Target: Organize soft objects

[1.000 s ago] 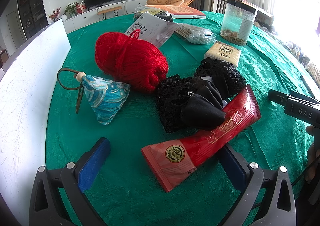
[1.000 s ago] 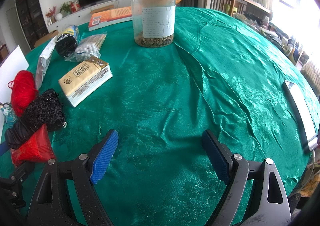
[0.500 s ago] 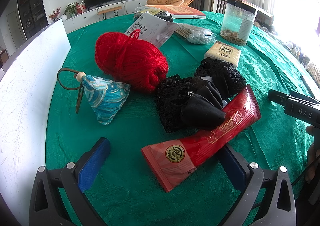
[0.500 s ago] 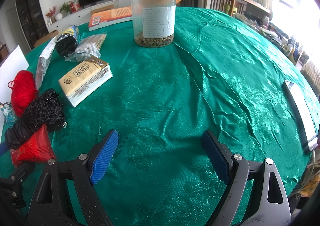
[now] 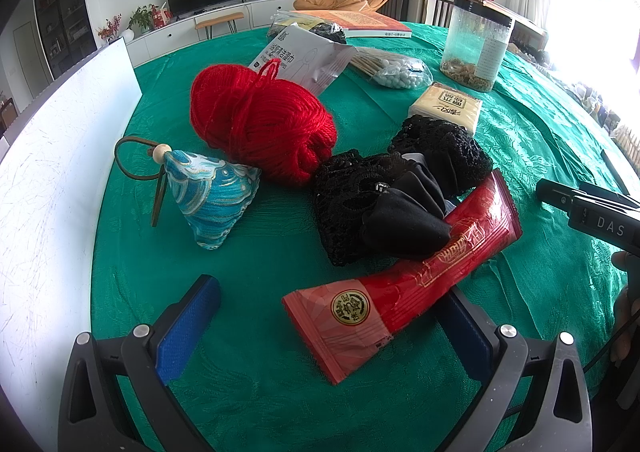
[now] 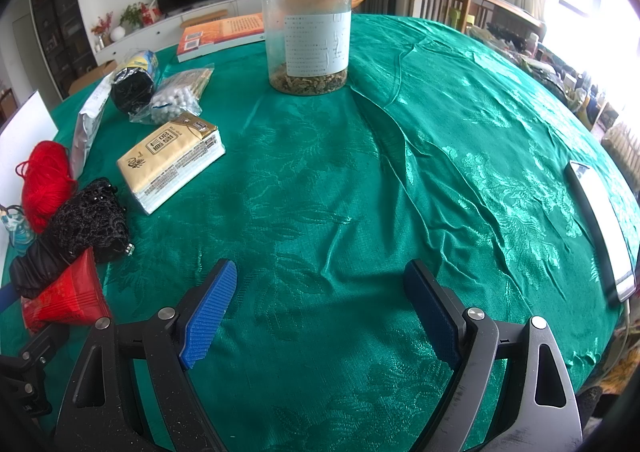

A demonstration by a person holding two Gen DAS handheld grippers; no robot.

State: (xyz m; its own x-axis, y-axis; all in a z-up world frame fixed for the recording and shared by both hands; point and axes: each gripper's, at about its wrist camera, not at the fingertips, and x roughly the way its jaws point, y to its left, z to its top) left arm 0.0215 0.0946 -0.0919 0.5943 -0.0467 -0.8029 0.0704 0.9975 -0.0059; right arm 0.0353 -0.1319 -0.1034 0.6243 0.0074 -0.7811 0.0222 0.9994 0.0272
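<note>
yarn ball [image 5: 262, 123]: red, fuzzy wound strands with a loose loop on top; lies left of centre on the table, touching the black fabric bundle at its lower right.
fabric pouch [image 5: 210, 199]: pyramid-shaped, blue with wave pattern and gold lines, smooth woven cloth; a brown cord loop and a wooden bead at its tip; sits just left of the yarn, apart from it.
black fabric bundle [image 5: 396, 187]: openwork lace on both ends, smooth gathered black cloth in the middle; lies between the yarn and the red packet, its lower edge overlapping the packet.
red packet [image 5: 404, 284]: long, glossy crinkled foil with a round gold emblem near its end; lies diagonally, near end between the left gripper's fingers, not pinched.
left gripper [image 5: 332, 326]: jaws spread wide, blue ribbed pads on black arms, holding nothing; low over the cloth in front of the soft things.
right gripper [image 6: 322, 310]: jaws spread wide, empty, over bare tablecloth well right of the pile.
tissue pack [image 6: 172, 157]: rectangular, cream and gold plastic wrap, soft-edged; just beyond the black lace.
bag of white beads [image 6: 176, 101]: clear crinkly plastic, small round pieces inside; beside a silver-white foil pouch [image 5: 304, 57].
jar [image 6: 306, 31]: clear cylindrical plastic, black lid, white label, dried bits at the bottom; upright at the far middle.
book [image 6: 222, 33]: flat, orange cover, behind the jar to its left.
tablecloth [image 6: 420, 155]: shiny green damask, floral weave, wrinkled.
white board [image 5: 44, 187]: flat, scratched, along the left edge.
phone [image 6: 600, 221]: flat, glossy, at the right edge.
</note>
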